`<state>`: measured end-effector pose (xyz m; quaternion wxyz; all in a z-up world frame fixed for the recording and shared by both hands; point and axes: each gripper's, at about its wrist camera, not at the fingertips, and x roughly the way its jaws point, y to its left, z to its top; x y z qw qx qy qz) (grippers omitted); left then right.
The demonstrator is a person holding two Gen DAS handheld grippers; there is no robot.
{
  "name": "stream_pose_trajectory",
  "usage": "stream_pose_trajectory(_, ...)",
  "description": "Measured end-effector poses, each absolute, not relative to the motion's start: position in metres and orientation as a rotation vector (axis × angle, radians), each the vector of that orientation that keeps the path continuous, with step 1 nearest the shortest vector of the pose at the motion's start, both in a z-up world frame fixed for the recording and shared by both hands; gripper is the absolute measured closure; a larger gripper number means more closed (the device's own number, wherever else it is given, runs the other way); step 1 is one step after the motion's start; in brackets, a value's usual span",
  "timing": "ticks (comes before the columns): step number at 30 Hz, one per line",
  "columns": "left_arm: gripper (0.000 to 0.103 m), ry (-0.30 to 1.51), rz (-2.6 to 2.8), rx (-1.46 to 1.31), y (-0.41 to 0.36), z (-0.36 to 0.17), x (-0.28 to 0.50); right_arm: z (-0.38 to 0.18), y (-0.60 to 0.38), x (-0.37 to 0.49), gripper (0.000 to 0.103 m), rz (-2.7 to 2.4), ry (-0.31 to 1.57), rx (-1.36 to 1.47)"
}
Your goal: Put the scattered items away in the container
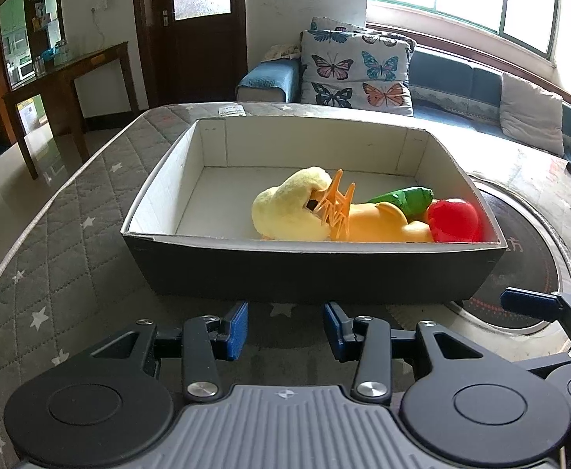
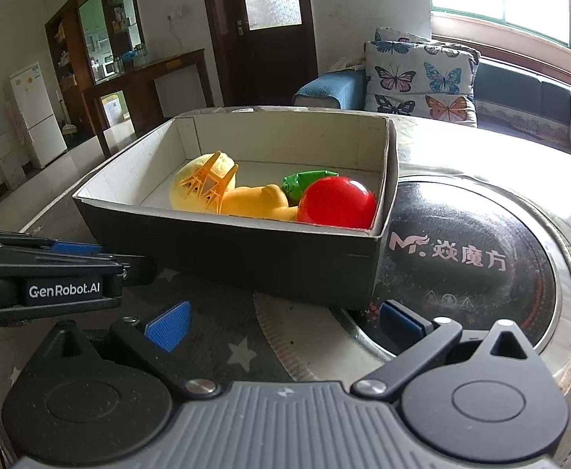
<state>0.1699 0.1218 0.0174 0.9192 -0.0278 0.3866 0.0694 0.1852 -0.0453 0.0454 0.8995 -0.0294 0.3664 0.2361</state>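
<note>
Container: an open cardboard box, dark outside and white inside, sits on a grey quilted cover with white stars.
Contents: 5 things lie in the box, all crowded into its near right part; the left part of its floor is bare.
Plush: a pale yellow plush toy lies leftmost of the group.
Clip: an orange plastic claw clip leans on the plush, prongs up.
Yellow toy: a smooth yellow-orange toy lies between the plush and the red ball, touching both.
Green item: a green plastic piece rests behind the yellow toy and the ball.
Ball: a red ball sits in the near right corner, against the wall.
Left gripper: the left gripper hovers just in front of the box's near wall; its blue pads stand apart with nothing between them.
Right gripper: the right gripper is beside the left one, near the box's right front corner; its jaws are spread wide and empty.
Cooktop: a round black glass plate with white lettering is set in the surface just right of the box, partly under it.
Background: a sofa with a butterfly cushion stands behind the box.
</note>
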Motion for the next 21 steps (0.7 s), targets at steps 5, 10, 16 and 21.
stream_pose_trajectory(5, 0.060, 0.803, 0.131, -0.052, 0.1171, 0.0141, 0.1713, 0.0460, -0.0469, 0.1856, 0.000, 0.485, 0.754, -0.061)
stream_pose_trajectory(10, 0.060, 0.805, 0.122, -0.050, 0.1149, 0.0130, 0.1720, 0.0463, -0.0468, 0.1851, 0.000, 0.477, 0.757, -0.063)
stream_pose_trajectory(16, 0.060, 0.806, 0.117, -0.051, 0.1143, 0.0123, 0.1736, 0.0457, -0.0473, 0.1867, 0.000, 0.468, 0.762, -0.072)
stream_pose_trajectory(21, 0.060, 0.805, 0.116, -0.050, 0.1142, 0.0126, 0.1766, 0.0458, -0.0481, 0.1885, 0.000, 0.465, 0.764, -0.072)
